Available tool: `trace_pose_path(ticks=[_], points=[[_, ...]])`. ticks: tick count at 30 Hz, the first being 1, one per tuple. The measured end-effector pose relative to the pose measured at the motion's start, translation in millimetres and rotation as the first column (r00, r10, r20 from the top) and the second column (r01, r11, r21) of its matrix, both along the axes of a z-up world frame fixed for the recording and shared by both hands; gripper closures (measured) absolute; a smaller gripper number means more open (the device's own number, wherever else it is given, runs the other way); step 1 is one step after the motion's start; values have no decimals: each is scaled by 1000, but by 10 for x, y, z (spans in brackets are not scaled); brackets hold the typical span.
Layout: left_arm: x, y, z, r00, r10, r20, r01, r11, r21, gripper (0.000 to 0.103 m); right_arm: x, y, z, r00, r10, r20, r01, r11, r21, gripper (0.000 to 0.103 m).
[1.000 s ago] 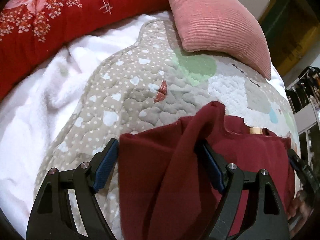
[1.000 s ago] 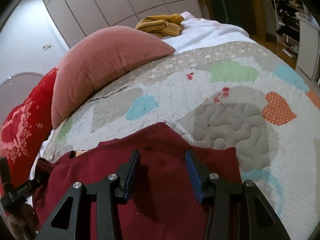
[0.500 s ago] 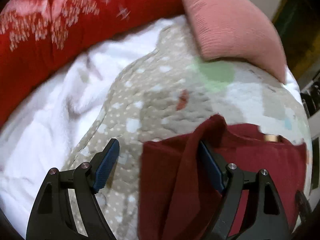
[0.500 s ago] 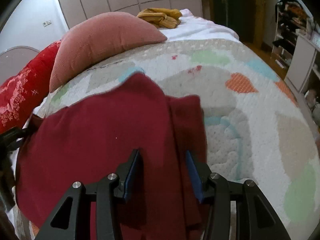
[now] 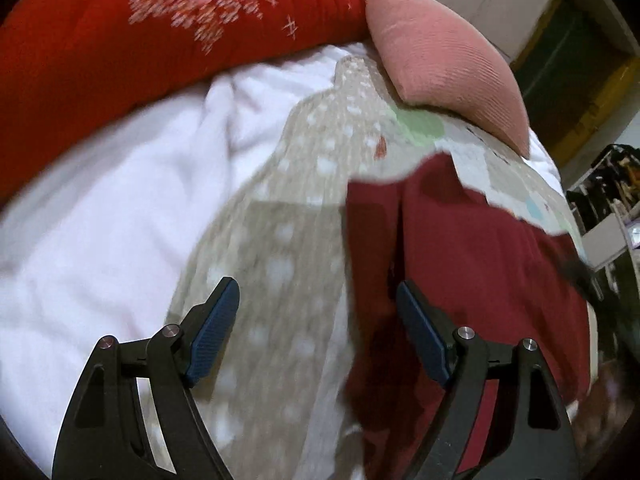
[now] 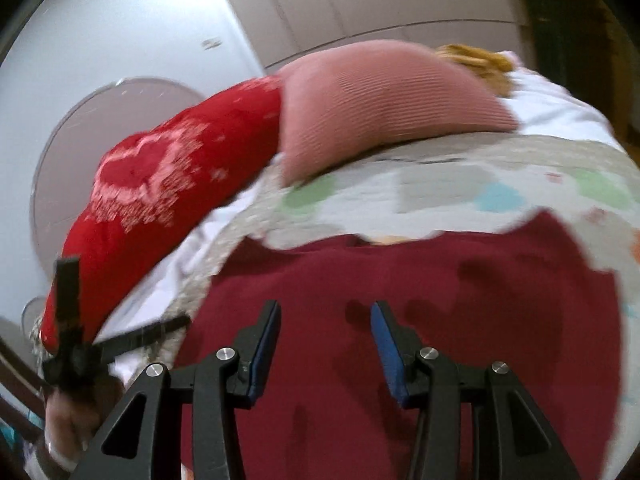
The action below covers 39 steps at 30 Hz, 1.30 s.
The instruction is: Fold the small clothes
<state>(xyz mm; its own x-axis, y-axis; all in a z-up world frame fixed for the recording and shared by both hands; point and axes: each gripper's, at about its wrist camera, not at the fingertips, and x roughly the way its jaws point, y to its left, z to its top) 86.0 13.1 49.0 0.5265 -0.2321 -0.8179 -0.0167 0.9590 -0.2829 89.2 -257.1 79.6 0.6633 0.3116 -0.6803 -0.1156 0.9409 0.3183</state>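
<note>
A dark red garment point(image 5: 472, 272) lies spread on the patterned quilt point(image 5: 288, 208); it also fills the lower part of the right wrist view point(image 6: 440, 288). My left gripper point(image 5: 318, 304) is open wide, its right finger point(image 5: 420, 336) against the garment's left edge, its left finger over bare quilt. My right gripper point(image 6: 325, 320) is open, with its fingers above the middle of the garment and nothing between them. The left gripper shows as a dark blurred shape at the left of the right wrist view point(image 6: 76, 344). Both views are blurred by motion.
A pink ribbed cushion point(image 5: 440, 64) and a red flowered duvet point(image 5: 140, 32) lie at the head of the bed. A white fleece blanket point(image 5: 100, 220) lies left of the quilt. A yellow cloth point(image 6: 476, 60) lies behind the cushion. Shelves point(image 5: 612, 200) stand at the right.
The raised fold of garment at my left gripper has dropped flat. My left gripper has shifted left off the garment. The right wrist view has swung left and the garment lies spread wider.
</note>
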Motion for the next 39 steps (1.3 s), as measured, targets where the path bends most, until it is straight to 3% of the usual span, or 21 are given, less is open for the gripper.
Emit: trace_pose_path(ticks=[3, 5, 16, 21, 30, 36, 39], points=[[-274, 13, -70, 1000, -13, 17, 13, 1000, -22, 21, 238, 374, -92, 998, 63, -11, -63, 998, -13, 66], [-343, -3, -74, 999, -22, 29, 22, 1000, -18, 21, 401, 605, -143, 995, 98, -25, -99, 994, -46, 76], [-302, 96, -123, 998, -67, 15, 68, 994, -81, 22, 1207, 1229, -687, 980, 101, -169, -128, 979, -156, 76], [-319, 208, -82, 998, -56, 2, 56, 986, -156, 22, 1192, 1250, -622, 981, 97, -168, -130, 972, -197, 76], [-367, 193, -27, 998, -67, 12, 68, 986, -149, 22, 684, 1157, -410, 984, 126, -125, -148, 972, -181, 76], [-390, 233, 25, 997, -70, 23, 73, 984, -164, 22, 575, 1248, -350, 974, 180, -135, -198, 970, -140, 76], [-402, 230, 27, 997, -81, 19, 83, 979, -187, 22, 618, 1351, -420, 967, 201, -159, -229, 956, -185, 76]])
